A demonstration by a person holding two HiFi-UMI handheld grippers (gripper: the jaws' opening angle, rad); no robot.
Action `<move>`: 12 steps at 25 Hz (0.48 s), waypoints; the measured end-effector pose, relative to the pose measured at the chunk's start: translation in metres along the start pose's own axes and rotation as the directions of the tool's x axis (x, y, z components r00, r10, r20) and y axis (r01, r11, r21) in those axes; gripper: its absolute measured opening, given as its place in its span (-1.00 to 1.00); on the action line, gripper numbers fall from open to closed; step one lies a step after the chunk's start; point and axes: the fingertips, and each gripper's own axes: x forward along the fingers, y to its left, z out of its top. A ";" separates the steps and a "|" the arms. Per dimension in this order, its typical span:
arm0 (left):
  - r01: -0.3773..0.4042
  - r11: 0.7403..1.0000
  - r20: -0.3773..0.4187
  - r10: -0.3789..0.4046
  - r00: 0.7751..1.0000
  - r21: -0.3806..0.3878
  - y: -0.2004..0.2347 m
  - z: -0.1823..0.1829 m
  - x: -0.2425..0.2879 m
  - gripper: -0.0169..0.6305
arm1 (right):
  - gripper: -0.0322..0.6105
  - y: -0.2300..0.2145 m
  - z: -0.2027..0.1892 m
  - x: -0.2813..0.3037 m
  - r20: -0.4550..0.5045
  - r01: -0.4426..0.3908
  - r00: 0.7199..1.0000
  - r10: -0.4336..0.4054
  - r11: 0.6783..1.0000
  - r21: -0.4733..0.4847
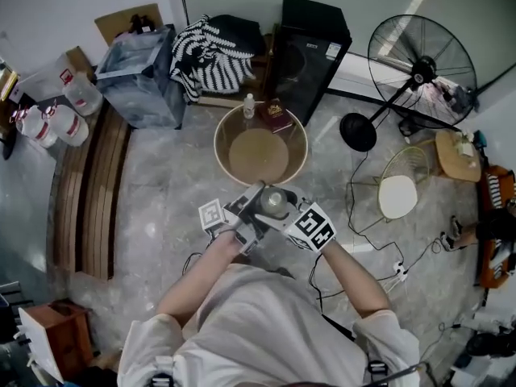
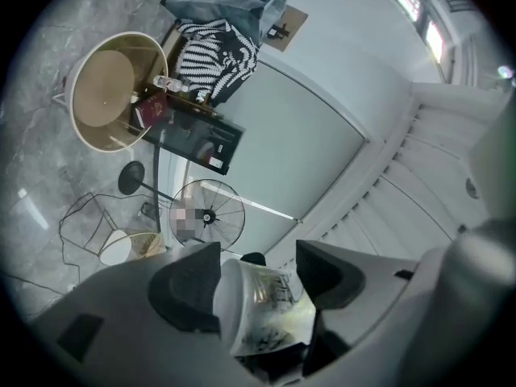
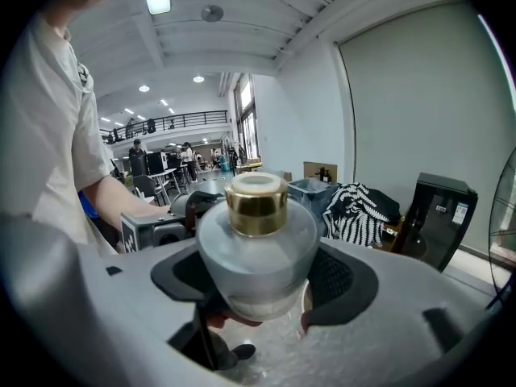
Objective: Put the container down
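— What are the right gripper's (image 3: 266, 274) jaws doing?

— They stand wide, clamped on the round body of a frosted glass bottle (image 3: 256, 252). Its gold collar (image 3: 256, 210) points up between them.

— And the left gripper (image 2: 258, 279)?

— It is closed on a white printed cup (image 2: 260, 309). The cup lies sideways between the dark pads, rim against one of them.

— Where is all this?

— Both things are in the air in front of the person's chest, and the two grippers are close together. Nothing rests on the floor (image 1: 161, 192).

— What's around?

— Just ahead is a round beige tub (image 1: 300, 153), with a small bottle (image 1: 248, 106) and a dark red box (image 1: 275, 115) at its far rim. Beyond that are a black cabinet (image 1: 310, 47) and a striped cloth (image 1: 208, 55) on a heap. A floor fan (image 1: 421, 71) stands off to the right, and wooden planks (image 1: 89, 200) lie along the left.
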 end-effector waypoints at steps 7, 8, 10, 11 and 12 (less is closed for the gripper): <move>-0.016 1.000 -0.043 0.015 0.999 -0.015 -0.014 0.055 0.012 -0.12 | 0.15 -0.031 0.025 0.045 0.004 0.040 0.999 -0.040 0.999 0.019; -0.019 1.000 -0.046 0.018 0.999 -0.019 -0.015 0.063 0.014 -0.12 | 0.15 -0.035 0.028 0.051 0.004 0.043 0.999 -0.043 0.999 0.022; -0.025 0.999 -0.050 0.024 0.998 -0.023 -0.016 0.076 0.018 -0.12 | 0.15 -0.045 0.031 0.062 0.003 0.049 0.999 -0.050 0.998 0.027; -0.027 0.999 -0.052 0.026 0.998 -0.024 -0.016 0.082 0.020 -0.12 | 0.15 -0.049 0.032 0.067 0.002 0.052 0.999 -0.052 0.998 0.030; -0.029 0.999 -0.053 0.028 0.998 -0.024 -0.016 0.087 0.021 -0.12 | 0.15 -0.052 0.033 0.070 0.002 0.054 0.999 -0.054 0.998 0.034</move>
